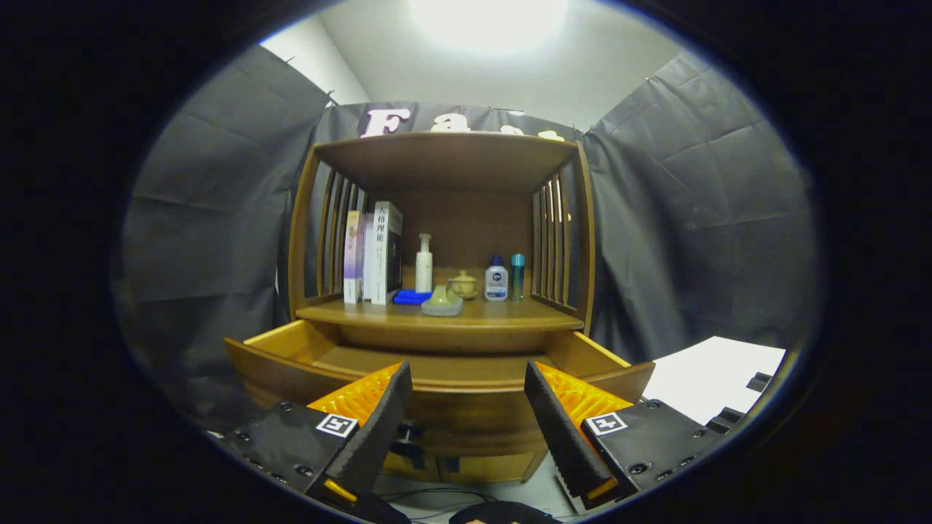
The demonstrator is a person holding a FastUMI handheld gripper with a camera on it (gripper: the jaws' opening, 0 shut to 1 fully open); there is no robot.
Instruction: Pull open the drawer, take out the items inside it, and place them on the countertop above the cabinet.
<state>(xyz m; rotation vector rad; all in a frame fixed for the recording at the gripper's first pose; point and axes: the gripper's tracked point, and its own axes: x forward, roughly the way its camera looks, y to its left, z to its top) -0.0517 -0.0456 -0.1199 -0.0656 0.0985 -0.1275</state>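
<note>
The wooden cabinet (440, 240) stands beyond the tongs (466, 407), its slatted sides framing the countertop (502, 314). The curved-front drawer (437, 397) is pulled open just ahead, its visible floor bare. A smooth green item (442, 301) and a blue one (411, 297) already lie on top, seemingly unloaded. The tongs hang apart, gripping nothing.

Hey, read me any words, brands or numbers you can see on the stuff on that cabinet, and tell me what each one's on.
Tallest book: characters down the spine, too blurred to read.
Other books: nothing legible.
Blue-capped white bottle: blue logo patch, too small to read.
Pump bottle, teal bottle: nothing legible.
Gripper, open just before the pulled-out drawer: square coded markers, no words.
</note>
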